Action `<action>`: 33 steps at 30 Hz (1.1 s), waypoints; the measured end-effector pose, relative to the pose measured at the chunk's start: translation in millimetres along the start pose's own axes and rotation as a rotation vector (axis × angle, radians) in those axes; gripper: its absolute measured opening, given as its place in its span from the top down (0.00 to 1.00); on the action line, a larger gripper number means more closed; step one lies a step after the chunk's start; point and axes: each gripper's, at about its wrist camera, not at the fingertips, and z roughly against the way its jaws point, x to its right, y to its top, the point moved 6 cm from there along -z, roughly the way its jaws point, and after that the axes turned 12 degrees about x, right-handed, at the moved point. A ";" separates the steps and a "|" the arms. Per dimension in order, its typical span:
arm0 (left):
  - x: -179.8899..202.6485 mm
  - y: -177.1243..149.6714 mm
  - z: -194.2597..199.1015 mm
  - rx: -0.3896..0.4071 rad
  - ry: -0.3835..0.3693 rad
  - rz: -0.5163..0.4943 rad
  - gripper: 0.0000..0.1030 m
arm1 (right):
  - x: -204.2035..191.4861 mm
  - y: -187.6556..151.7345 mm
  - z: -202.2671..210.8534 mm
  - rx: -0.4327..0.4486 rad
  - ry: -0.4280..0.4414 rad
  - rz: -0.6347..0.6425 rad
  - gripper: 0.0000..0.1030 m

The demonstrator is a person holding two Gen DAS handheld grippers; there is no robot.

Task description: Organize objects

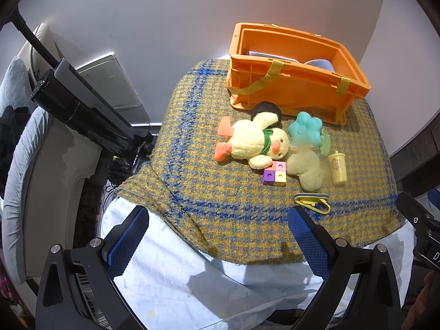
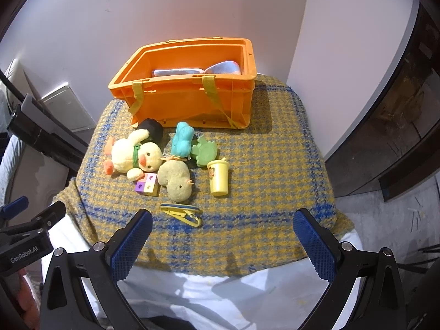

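Our left gripper has its blue textured pads spread wide with nothing between them, and our right gripper is the same, its pads far apart and empty. Both hang at the near edge of the table covered in a yellow-and-blue houndstooth woven cloth, above the white sheet that shows beneath it.

Closest ahead of the right fingers lies the flat yellow plastic clip with a blue band, just beyond the left pad, its long axis running across our view from left to right. From the left gripper the same clip sits off by the right pad, so we judge the right hand the nearer one, needing only a short reach forward and a little leftward.

Beyond the clip the toys crowd together: a pastel cube of joined blocks touching the pale yellow plush duck with a green scarf, a beige plush duck head, a yellow plastic sippy cup standing upright, a teal soft toy and a green frog-shaped one. Farthest back stands the orange plastic crate with yellow straps, already holding something light blue, where we take these things to belong.

Both hands are held level, pointing straight toward the crate.
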 end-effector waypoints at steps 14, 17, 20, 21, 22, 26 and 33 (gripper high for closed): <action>7.5 3.3 3.1 0.027 -0.035 -0.046 0.00 | 3.4 0.5 2.4 0.006 -0.021 -0.020 0.00; 5.4 3.0 0.6 0.027 -0.045 -0.032 0.00 | 3.9 0.6 0.7 0.010 -0.027 -0.031 0.00; 5.4 3.4 -1.9 0.033 -0.052 -0.030 0.00 | 4.6 -0.3 -0.9 0.016 -0.032 -0.039 0.01; 5.6 3.4 -2.7 0.040 -0.055 -0.033 0.00 | 4.9 -0.8 -2.6 0.018 -0.033 -0.038 0.01; 6.4 4.0 -4.0 0.048 -0.053 -0.036 0.00 | 5.2 -1.2 -3.6 0.018 -0.036 -0.036 0.01; 11.9 3.1 -12.3 0.046 -0.066 -0.047 0.00 | 8.3 -2.3 -9.0 0.031 -0.048 -0.040 0.01; 26.7 3.7 -29.4 0.067 -0.088 -0.078 0.00 | 14.3 -1.7 -22.3 0.058 -0.067 -0.056 0.01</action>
